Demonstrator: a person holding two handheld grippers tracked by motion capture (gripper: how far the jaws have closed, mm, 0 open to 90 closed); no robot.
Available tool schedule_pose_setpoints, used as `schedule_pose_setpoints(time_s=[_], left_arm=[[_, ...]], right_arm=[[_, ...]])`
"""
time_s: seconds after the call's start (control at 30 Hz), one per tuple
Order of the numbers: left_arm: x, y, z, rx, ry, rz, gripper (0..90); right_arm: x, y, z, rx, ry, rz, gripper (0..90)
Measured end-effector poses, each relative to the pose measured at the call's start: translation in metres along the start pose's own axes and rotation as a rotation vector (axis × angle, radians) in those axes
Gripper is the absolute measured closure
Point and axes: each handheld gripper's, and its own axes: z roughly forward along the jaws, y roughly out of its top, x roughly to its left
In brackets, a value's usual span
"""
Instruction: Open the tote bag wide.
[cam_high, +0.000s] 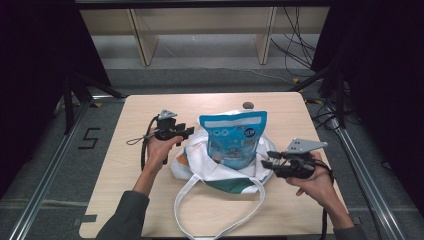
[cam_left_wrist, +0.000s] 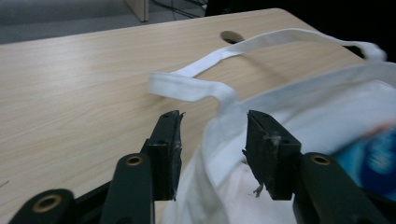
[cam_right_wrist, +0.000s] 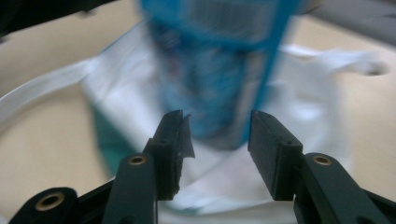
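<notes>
Presently, a white tote (cam_high: 200, 167) lies near the middle of the bench (cam_high: 125, 150), and a blue pouch (cam_high: 234, 137) stands upright in its mouth, partly sunk into the cloth. The left tool (cam_high: 186, 132) is at the tote's left rim; in the left gripper view its jaws stand apart with the hem (cam_left_wrist: 219, 130) between them, not yet pinched. The right tool (cam_high: 267, 161) is just beside the tote's right edge, jaws also apart, aimed at the pouch (cam_right_wrist: 219, 79) without touching it. The tote is judged soft and limp: it will sag and fold, so it is best taken at the stitched rim or at a strap (cam_left_wrist: 261, 44), where the cloth is doubled. The pouch is judged light, with a smooth film skin that may slip and crumple; a hold on its flat top seal or side seam should serve better than on its bulging middle. It may tip, since the cloth alone props it. The pouch bears a white band and a round dark badge, but no writing can be read at this sharpness. The tote shows green and orange patches.
</notes>
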Motion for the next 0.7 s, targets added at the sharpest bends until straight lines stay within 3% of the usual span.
schedule_pose_setpoints(time_s=[0.03,0.07,0.1,0.13,0.2,0.23,0.3,0.33,0.37,0.4,0.43,0.47,0.5,0.53,0.57,0.67,0.7], left_arm=[[-0.004,-0.002,-0.006,0.009,0.014,0.029,57.7],[-0.004,-0.002,-0.006,0.009,0.014,0.029,60.0],[-0.010,-0.010,-0.012,0.039,0.017,0.065,62.6],[-0.010,-0.010,-0.012,0.039,0.017,0.065,64.0],[-0.014,-0.020,-0.015,0.047,-0.004,0.076,69.0],[-0.016,-0.024,-0.014,0.041,-0.007,0.076,72.6],[-0.020,-0.039,-0.007,0.077,-0.028,0.103,80.5],[-0.020,-0.039,-0.007,0.077,-0.028,0.103,82.7],[-0.020,-0.051,0.001,0.131,-0.013,0.134,84.3],[-0.020,-0.051,0.001,0.131,-0.013,0.134,85.4],[-0.016,-0.067,0.009,0.193,0.025,0.176,86.5],[-0.016,-0.067,0.009,0.193,0.025,0.176,88.4],[-0.011,-0.083,0.017,0.206,0.001,0.139,88.6],[-0.011,-0.083,0.017,0.206,0.001,0.139,89.0],[-0.007,-0.082,0.017,0.183,-0.027,0.066,89.1],[-0.010,-0.080,0.014,0.190,-0.018,0.080,87.6],[-0.014,-0.078,0.013,0.169,-0.020,0.074,80.5]], right_arm=[[-0.004,0.002,-0.002,-0.026,-0.054,0.023,55.4],[-0.004,0.002,-0.002,-0.026,-0.054,0.023,55.4],[-0.014,0.003,0.000,-0.019,-0.131,0.062,54.9],[-0.018,0.002,0.003,0.004,-0.163,0.085,54.9],[-0.027,-0.003,0.012,0.039,-0.225,0.067,56.9],[-0.028,-0.006,0.017,0.069,-0.233,0.090,61.0],[-0.035,-0.013,0.029,0.100,-0.247,0.035,71.3],[-0.035,-0.013,0.029,0.100,-0.247,0.035,71.3],[-0.035,-0.020,0.039,0.156,-0.281,-0.003,81.1],[-0.035,-0.020,0.039,0.156,-0.281,-0.003,81.1],[-0.040,-0.030,0.048,0.204,-0.317,-0.039,83.9],[-0.040,-0.030,0.048,0.204,-0.317,-0.039,83.9],[-0.043,-0.039,0.056,0.252,-0.309,-0.016,84.3],[-0.043,-0.039,0.056,0.252,-0.309,-0.016,84.3],[-0.045,-0.046,0.062,0.267,-0.303,-0.001,84.4],[-0.046,-0.046,0.065,0.279,-0.303,-0.022,83.6],[-0.044,-0.044,0.063,0.266,-0.311,-0.014,79.0]])
